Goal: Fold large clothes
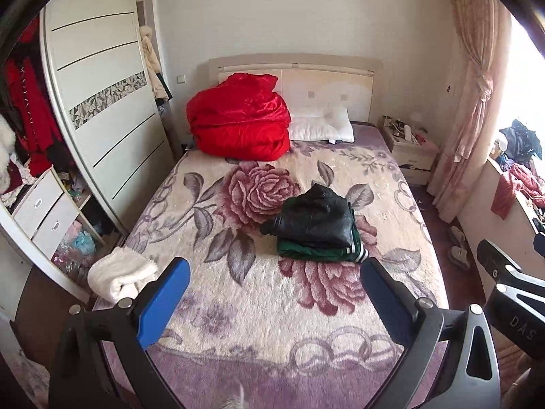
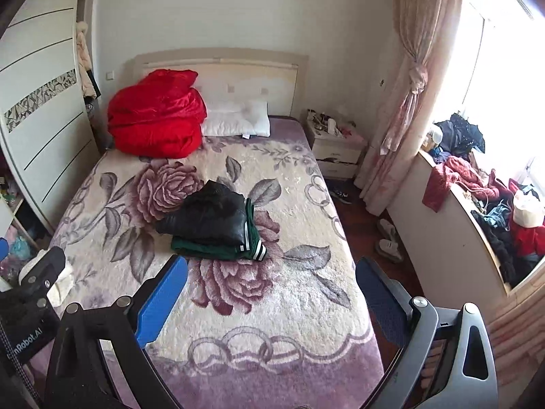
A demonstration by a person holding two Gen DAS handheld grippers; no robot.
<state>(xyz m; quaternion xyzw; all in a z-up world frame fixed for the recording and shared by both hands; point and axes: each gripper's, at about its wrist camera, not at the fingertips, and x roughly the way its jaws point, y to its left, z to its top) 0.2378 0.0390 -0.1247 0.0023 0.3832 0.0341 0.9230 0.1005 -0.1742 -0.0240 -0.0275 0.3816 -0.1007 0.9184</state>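
Both claws — left claw [image 1: 274, 298] and right claw [image 2: 270, 294] — gape wide and empty above the bed's [image 1: 340, 347] foot edge, the folded black jacket [image 1: 315, 216] stacked mid-bed on green clothing [image 1: 318, 252].

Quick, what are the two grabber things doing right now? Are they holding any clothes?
Left gripper: open, jaws wide apart, holding nothing.
Right gripper: open, jaws wide apart, holding nothing.

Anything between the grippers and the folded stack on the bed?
Nothing visible. Both the left gripper and right gripper are open and empty, with only bare floral blanket between them and the black jacket on the green garment.
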